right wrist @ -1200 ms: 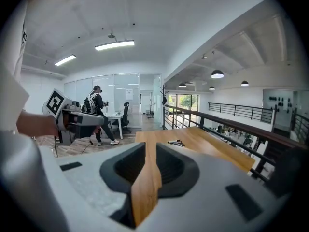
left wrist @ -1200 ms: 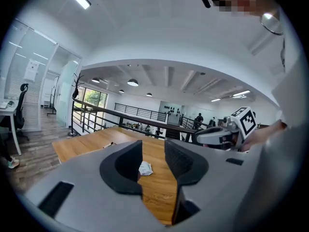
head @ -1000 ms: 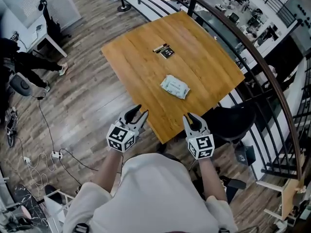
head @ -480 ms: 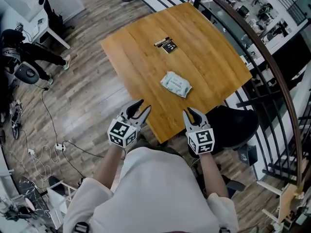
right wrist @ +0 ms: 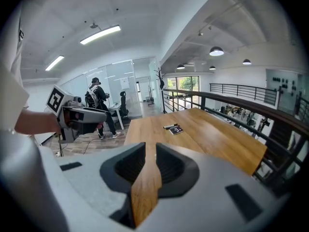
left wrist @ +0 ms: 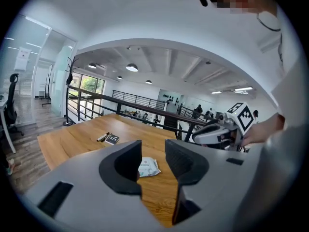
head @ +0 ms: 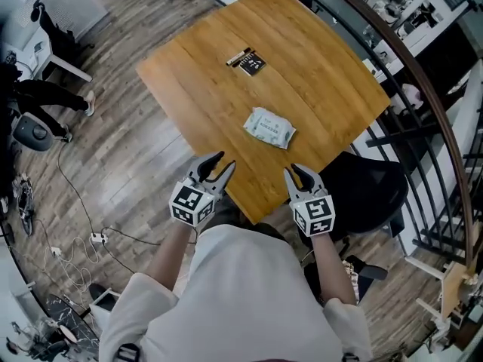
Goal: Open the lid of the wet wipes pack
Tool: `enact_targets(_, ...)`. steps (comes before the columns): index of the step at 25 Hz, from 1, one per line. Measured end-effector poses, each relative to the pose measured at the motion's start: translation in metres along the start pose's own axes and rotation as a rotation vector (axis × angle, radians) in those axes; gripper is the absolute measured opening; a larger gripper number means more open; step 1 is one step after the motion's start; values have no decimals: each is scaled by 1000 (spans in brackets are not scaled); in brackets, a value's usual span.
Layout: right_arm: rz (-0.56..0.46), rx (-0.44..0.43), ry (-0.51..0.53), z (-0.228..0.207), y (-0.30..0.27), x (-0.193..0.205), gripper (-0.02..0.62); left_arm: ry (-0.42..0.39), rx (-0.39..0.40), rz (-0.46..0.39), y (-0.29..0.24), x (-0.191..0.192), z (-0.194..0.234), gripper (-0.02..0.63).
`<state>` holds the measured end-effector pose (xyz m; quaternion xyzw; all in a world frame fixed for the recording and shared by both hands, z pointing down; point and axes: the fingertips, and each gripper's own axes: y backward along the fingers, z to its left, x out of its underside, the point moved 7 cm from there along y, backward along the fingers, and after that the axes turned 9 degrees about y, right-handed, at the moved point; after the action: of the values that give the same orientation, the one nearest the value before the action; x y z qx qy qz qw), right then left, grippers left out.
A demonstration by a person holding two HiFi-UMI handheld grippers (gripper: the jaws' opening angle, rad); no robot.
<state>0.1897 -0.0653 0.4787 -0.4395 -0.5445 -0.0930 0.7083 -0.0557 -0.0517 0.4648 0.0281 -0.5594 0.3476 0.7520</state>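
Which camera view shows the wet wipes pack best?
The head view: the whole wet wipes pack lies unobstructed on the table. The left gripper view shows it small, partly behind a jaw; the right gripper view misses it.

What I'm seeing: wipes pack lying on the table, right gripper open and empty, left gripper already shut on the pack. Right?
One thing is wrong: the left gripper is open and empty too. The left gripper view shows its jaws apart, with the wipes pack lying farther off on the table, untouched. The right gripper is open and empty.
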Motion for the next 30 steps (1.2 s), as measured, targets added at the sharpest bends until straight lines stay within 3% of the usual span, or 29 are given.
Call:
enact_targets(8,56,67,-46,-19,-40,-7,55,-45,96,101,-47,2,41,144)
enact_targets(14,126,76,0,-28,-72,-8,56,-61,162,149,-84,8,58,144)
enact_targets(30,310,54,89,-54,-189,47,55,-157,257,300,-191,62,114,147)
